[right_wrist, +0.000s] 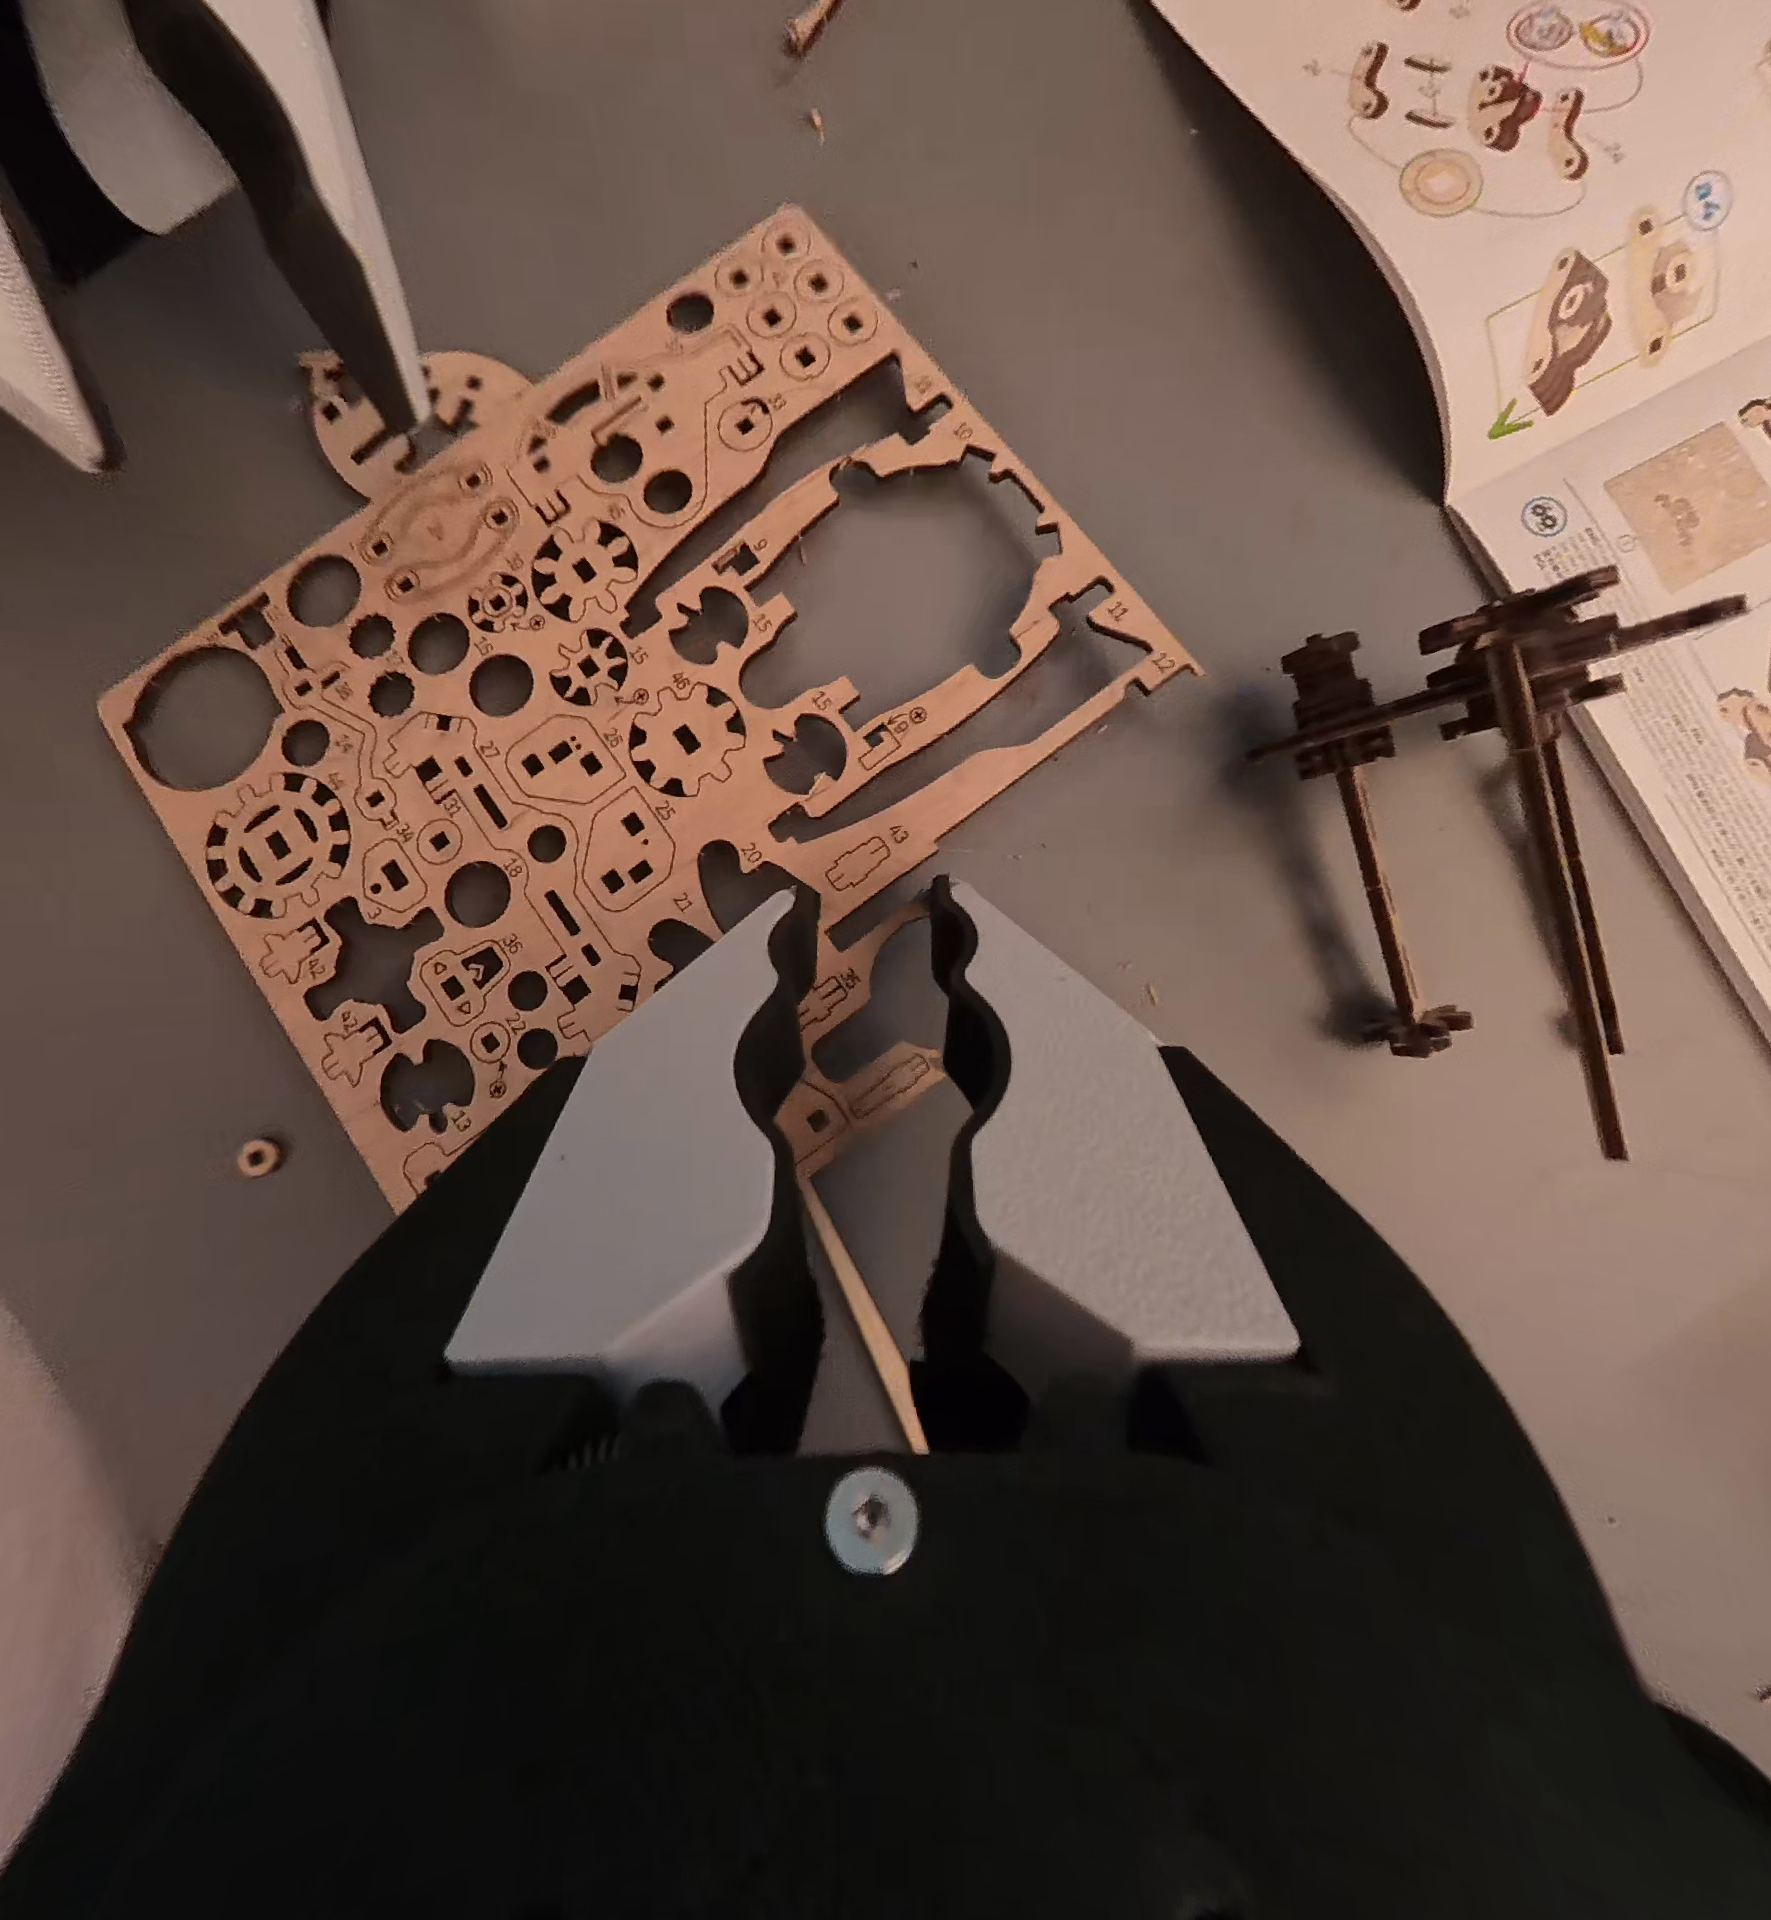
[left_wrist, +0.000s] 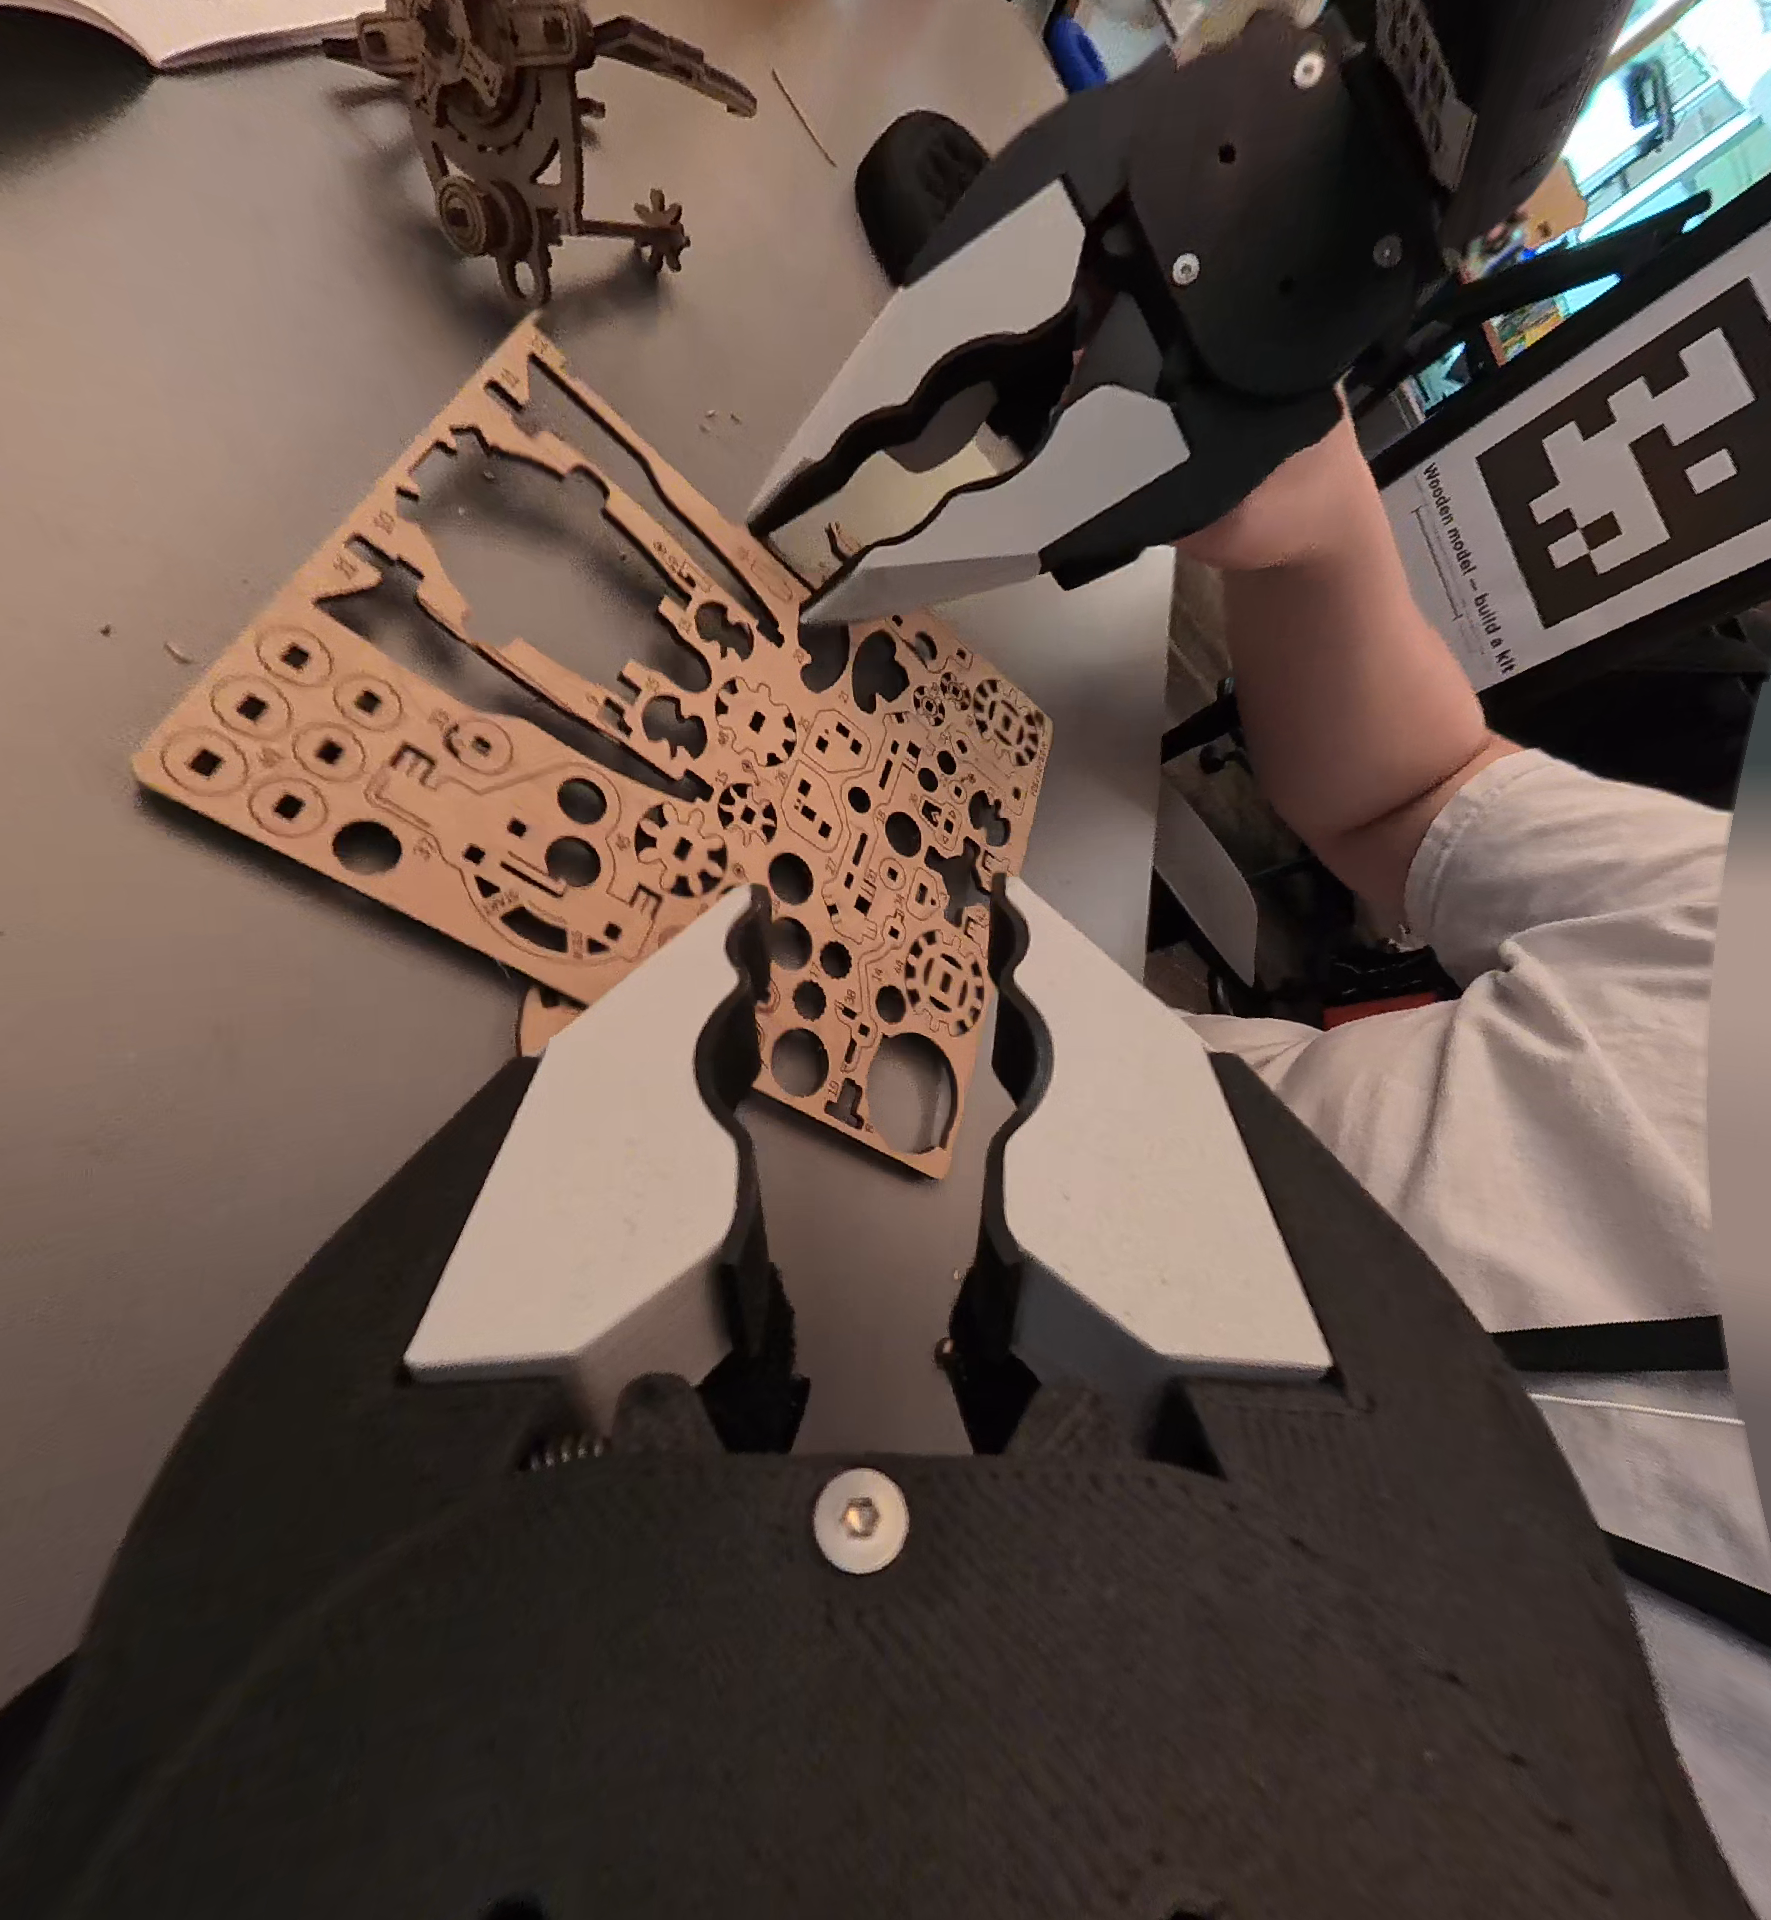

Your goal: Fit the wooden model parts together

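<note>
Grey bench carries a flat wooden sheet with many parts already cut out. Left gripper is open above one corner of the sheet, holding nothing. Right gripper is open too, its tips over the opposite edge of the sheet. Half-built model stands near the sheet, beside an open booklet. A thin stick lies between the right gripper's fingers, not held

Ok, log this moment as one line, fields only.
left gripper: open, over parts sheet | right gripper: open, tips at sheet edge | assembled model: on table, untouched
</note>
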The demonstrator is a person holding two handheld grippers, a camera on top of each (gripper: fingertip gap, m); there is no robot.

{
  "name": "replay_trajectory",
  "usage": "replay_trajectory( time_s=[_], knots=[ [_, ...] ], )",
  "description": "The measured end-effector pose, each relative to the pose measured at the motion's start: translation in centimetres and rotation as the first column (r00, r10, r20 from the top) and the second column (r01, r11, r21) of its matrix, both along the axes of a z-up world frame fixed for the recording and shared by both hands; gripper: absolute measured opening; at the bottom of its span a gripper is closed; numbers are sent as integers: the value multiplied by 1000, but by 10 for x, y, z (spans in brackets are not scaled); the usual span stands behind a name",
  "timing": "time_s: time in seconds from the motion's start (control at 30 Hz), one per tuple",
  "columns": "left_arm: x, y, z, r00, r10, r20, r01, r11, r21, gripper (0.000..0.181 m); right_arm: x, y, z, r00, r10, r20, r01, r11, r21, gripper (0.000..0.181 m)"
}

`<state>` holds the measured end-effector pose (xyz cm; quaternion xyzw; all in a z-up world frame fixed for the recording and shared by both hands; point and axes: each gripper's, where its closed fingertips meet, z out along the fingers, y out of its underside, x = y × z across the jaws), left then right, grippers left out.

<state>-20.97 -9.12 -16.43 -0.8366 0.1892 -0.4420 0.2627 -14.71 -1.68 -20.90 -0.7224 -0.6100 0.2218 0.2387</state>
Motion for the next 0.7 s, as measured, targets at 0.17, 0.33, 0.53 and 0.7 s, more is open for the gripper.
replay_trajectory(
  time_s=[0.17,0.33,0.53,0.7],
  knots=[
    [-6,7,28,992,42,117,-51,996,71,44,3,-4,25,995,-30,-99,29,1000,-5,20],
    [-25,18,41,979,115,169,-133,986,99,49,18,-3,56,981,-63,-185,68,998,17,20],
    [-33,22,47,949,142,283,-157,987,32,48,64,11,97,966,-141,-215,173,975,142,20],
    [-39,25,42,950,169,264,-178,984,10,47,115,28,132,952,-233,-200,280,926,253,20]
  ],
)
